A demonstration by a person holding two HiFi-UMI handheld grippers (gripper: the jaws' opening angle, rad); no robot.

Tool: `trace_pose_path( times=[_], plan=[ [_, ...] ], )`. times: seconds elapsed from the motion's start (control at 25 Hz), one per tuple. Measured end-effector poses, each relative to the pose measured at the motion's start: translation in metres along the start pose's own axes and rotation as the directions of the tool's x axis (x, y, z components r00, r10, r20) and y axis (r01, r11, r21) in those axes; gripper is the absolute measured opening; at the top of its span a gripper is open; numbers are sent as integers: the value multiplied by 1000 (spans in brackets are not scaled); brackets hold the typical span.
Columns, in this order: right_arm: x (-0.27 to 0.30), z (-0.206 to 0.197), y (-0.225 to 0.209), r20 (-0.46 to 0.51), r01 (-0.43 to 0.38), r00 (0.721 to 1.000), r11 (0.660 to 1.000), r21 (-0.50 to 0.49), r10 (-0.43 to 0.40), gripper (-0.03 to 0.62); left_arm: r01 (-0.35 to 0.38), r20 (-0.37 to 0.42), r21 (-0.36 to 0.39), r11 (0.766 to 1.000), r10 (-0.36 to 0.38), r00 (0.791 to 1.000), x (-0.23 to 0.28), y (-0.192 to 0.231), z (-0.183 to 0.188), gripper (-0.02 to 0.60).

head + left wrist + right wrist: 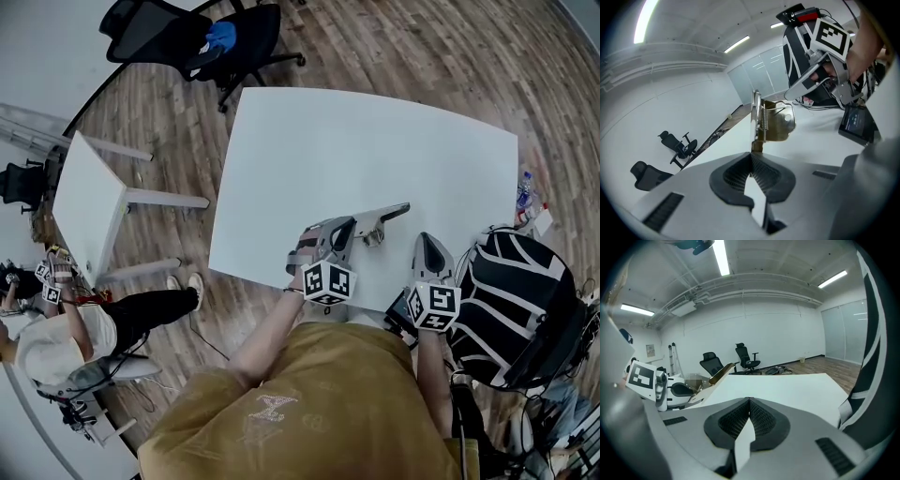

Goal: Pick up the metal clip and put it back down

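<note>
White bench (375, 141) in front of you, on a wood plank floor (422, 47). Black-and-white striped bag (511, 300) at your right, by the bench's near corner. Black office chair (197, 42) beyond the far edge, with a blue item (221, 36) on it. Smaller white table (89, 202) off to your left.

White table (375, 141), brown wooden floor (422, 56) — shiny gold-grey metal clip (777, 124), black-and-white striped bag (511, 291), yellow-brown shirt (309, 403), black chair (178, 37) — blue cloth (222, 37) on it.
</note>
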State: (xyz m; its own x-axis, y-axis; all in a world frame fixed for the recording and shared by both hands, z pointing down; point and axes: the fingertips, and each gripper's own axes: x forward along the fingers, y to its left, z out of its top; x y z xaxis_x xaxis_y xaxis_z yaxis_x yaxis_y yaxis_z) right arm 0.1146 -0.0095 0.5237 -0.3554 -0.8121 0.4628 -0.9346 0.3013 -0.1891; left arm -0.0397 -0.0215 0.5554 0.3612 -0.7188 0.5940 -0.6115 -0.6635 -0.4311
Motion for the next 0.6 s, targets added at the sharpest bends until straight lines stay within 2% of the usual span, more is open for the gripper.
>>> trace_pose_path(
  times=[0.12, 0.44, 0.6],
  plan=[
    [3, -9, 3, -21, -19, 1000, 999, 45, 20, 8, 6, -16, 39, 999, -6, 1000, 5, -3, -4, 6],
    [9, -27, 9, -74, -33, 997, 997, 75, 38, 8, 22, -67, 109, 994, -14, 998, 20, -7, -19, 6],
    [11, -33, 7, -87, -35, 995, 995, 88, 43, 8, 35, -102, 171, 985, -17, 995, 27, -12, -29, 6]
  ],
)
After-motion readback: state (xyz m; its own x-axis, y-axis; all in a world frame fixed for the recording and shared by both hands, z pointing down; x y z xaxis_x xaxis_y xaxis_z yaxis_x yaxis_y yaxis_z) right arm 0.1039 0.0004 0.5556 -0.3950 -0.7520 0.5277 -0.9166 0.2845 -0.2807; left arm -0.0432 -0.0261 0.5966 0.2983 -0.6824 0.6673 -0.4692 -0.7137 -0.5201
